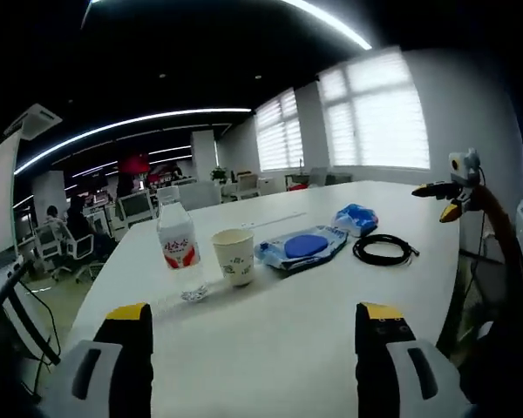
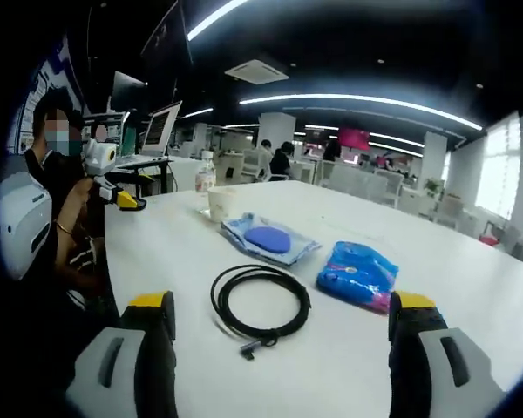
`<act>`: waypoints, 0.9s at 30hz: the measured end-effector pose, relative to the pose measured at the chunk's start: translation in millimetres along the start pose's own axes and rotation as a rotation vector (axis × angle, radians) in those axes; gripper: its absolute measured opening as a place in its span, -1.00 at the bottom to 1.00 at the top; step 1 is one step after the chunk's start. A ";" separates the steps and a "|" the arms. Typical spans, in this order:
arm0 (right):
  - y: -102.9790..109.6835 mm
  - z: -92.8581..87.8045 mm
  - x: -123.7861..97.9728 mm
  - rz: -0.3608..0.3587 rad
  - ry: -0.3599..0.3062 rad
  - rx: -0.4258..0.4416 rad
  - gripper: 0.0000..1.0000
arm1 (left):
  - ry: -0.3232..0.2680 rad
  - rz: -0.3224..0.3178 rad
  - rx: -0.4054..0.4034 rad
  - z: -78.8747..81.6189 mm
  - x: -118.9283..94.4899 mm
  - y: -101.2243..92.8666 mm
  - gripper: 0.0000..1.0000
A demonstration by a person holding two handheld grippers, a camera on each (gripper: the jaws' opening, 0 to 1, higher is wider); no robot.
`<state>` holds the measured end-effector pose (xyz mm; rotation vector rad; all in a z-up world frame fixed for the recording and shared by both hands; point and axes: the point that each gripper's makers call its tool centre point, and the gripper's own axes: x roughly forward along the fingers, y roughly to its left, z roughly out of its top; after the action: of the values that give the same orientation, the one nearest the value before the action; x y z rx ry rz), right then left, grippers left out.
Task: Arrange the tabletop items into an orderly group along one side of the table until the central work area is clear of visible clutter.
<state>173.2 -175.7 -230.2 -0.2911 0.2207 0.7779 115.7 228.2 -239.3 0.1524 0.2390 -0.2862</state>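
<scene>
1. Left gripper view: our left tool (image 1: 254,348) hangs over the near edge of the white bench (image 1: 270,348), jaws spread wide, nothing between them.
2. Ahead, running across the middle of the bench: a water bottle (image 1: 178,248) with a red label, upright; a paper cup (image 1: 234,255) just beside it, upright, apart from the bottle; then a clear packet holding a blue disc (image 1: 300,246), flat; a blue crumpled bag (image 1: 356,218) right behind the packet, touching or nearly so, we can't tell; a coiled black cable (image 1: 383,250) beside the packet, apart from it.
3. The right tool shows at the far right edge of this view, held above the bench rim, well away from the items.
4. Right gripper view: our right tool (image 2: 279,348) sits low over the bench, jaws wide open, empty. The cable (image 2: 261,305) lies just ahead between the jaw lines, with the bag (image 2: 357,275) beside it.
5. The packet (image 2: 268,240) lies behind both; cup (image 2: 220,204) and bottle (image 2: 207,181) are well back. The left tool shows at left, beside a person.
6. Progress, our read: not started. All five items sit loosely around the centre, none held.
7. Left to do: move every item to one side in a tidy row. The cable looks like the easiest first grab for the right tool; bottle and cup suit the left.
</scene>
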 end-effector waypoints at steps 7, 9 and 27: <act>2.8 -9.7 -7.9 0.009 0.013 0.043 0.98 | -0.022 0.012 -0.031 -3.9 -19.1 5.4 0.93; 4.8 -13.0 -8.1 0.009 0.019 0.061 0.99 | -0.007 0.012 -0.030 -8.5 -20.7 3.0 0.93; 9.6 -34.4 -21.3 -0.124 0.078 0.016 0.99 | -0.053 0.038 -0.098 -21.4 -34.6 -4.2 1.00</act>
<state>148.5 -194.8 -257.8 -0.3173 0.2802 0.6427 77.7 237.1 -251.5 0.0520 0.1968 -0.2404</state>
